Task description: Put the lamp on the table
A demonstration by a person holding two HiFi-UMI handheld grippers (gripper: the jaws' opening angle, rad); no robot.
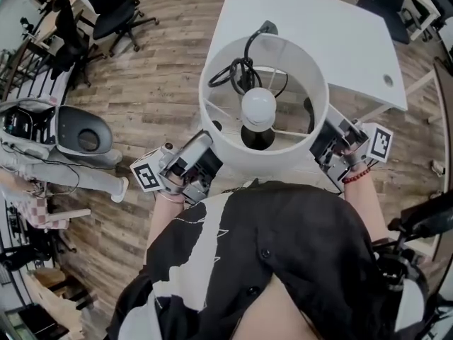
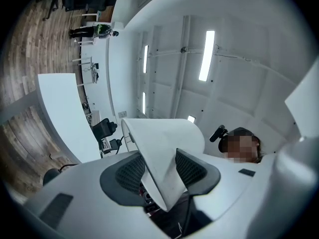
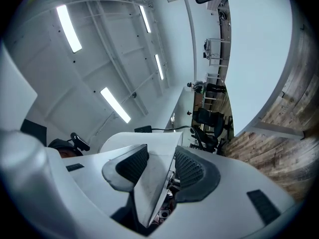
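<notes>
The lamp hangs in front of the person, seen from above in the head view: a white drum shade (image 1: 219, 129) around a round bulb (image 1: 258, 107) and a coiled black cord (image 1: 237, 73). My left gripper (image 1: 202, 163) is shut on the shade's near left wall, my right gripper (image 1: 327, 144) on its near right wall. In the left gripper view the white shade wall (image 2: 164, 153) stands pinched between the dark ribbed pads (image 2: 130, 172). The right gripper view shows the same: shade edge (image 3: 157, 176) clamped between both pads (image 3: 188, 169). The white table (image 1: 340, 30) lies just beyond and below the lamp.
Wood floor (image 1: 156, 83) surrounds the table. A black office chair (image 1: 113, 13) stands at the upper left, a white machine with a grey seat (image 1: 78, 137) at the left. More dark gear (image 1: 417, 225) sits at the right edge.
</notes>
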